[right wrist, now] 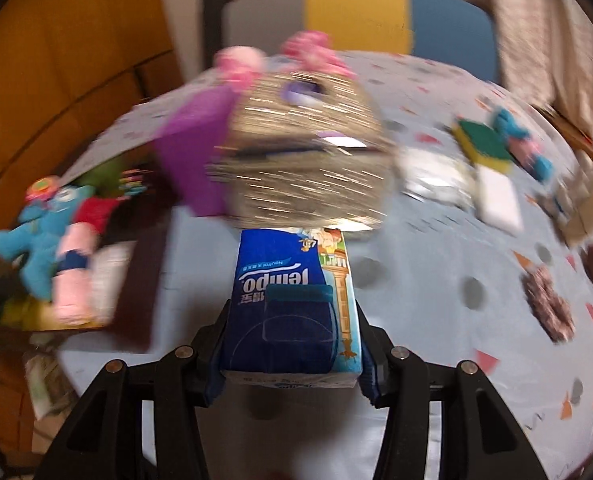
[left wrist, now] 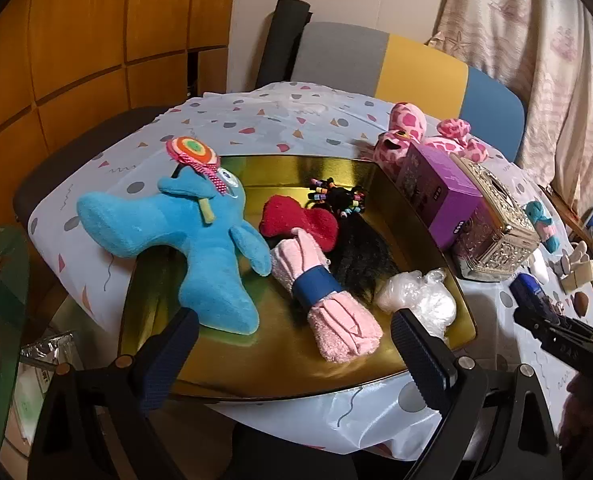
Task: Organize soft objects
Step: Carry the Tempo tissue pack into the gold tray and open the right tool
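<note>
While gold metal tray [left wrist: 256, 376] holds blue plush toy [left wrist: 200, 240], right hand-held gripper [right wrist: 292, 364] clamps blue tissue pack [right wrist: 292, 280]; left hand-held gripper [left wrist: 292, 344] open, empty; pink spotted plush [left wrist: 408, 128] remains on counter [left wrist: 280, 120].

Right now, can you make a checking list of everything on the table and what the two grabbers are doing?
Surface: patterned tablecloth bearing a gold tray.
Job's things: blue plush, red bow, pink rolled cloth, black hair piece and plastic bag in the tray.
Clutter: purple box, silver box, pink spotted plush beside the tray.
Grippers: left gripper open, empty; right gripper clamps a tissue pack.
Cables: nothing seen.
Surroundings: chair, curtain.
</note>
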`<state>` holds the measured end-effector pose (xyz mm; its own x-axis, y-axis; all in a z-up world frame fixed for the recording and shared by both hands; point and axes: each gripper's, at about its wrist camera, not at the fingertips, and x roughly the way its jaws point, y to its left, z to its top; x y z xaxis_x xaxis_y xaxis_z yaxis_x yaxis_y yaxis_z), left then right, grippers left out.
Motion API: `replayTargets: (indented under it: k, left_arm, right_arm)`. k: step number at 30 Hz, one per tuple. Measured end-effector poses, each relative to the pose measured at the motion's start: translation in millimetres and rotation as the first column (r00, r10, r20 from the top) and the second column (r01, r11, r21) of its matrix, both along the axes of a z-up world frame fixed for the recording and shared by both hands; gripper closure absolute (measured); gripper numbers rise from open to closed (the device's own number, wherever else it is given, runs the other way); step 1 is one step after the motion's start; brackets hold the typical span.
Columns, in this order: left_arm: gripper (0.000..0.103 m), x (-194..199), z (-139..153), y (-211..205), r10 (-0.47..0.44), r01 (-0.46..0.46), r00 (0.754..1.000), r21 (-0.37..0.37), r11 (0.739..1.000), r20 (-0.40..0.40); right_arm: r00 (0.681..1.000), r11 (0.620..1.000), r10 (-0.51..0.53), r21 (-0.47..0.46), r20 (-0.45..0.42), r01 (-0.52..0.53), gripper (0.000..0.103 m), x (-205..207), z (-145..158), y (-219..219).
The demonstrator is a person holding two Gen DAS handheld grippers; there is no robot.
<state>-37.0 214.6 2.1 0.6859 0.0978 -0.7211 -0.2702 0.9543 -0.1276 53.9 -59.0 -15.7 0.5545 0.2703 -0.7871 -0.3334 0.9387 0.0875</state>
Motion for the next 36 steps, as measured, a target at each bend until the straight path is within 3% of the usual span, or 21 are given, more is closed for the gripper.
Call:
replayTargets:
  k: [4, 10, 25, 36]
  left_arm:
    - [0.006, -1, 1, 3, 0.013, -0.013, 1.000, 0.000, 1.000, 0.001]
    - [0.006, -5, 0, 11, 0.036, -0.036, 0.999, -0.003, 0.999, -0.003]
    - [0.006, -13, -8, 40, 0.107, -0.109, 0.994, -0.035, 0.993, -0.035]
    - [0.006, -17, -14, 51, 0.140, -0.141, 0.989, -0.012, 0.990, -0.053]
  right_arm:
    - [0.991, 0.991, 0.130, 0.012, 0.029, -0.131, 0.051, -14, 15, 44]
    - [0.972, 0.972, 0.234, 0.036, 0.002, -0.234, 0.051, -14, 18, 86]
    - [0.966, 0.972, 0.231, 0.056, -0.115, -0.226, 0.051, 32, 10, 150]
    - [0.930, 0.957, 0.281, -0.008, -0.235, -0.291, 0.050, 55, -39, 207]
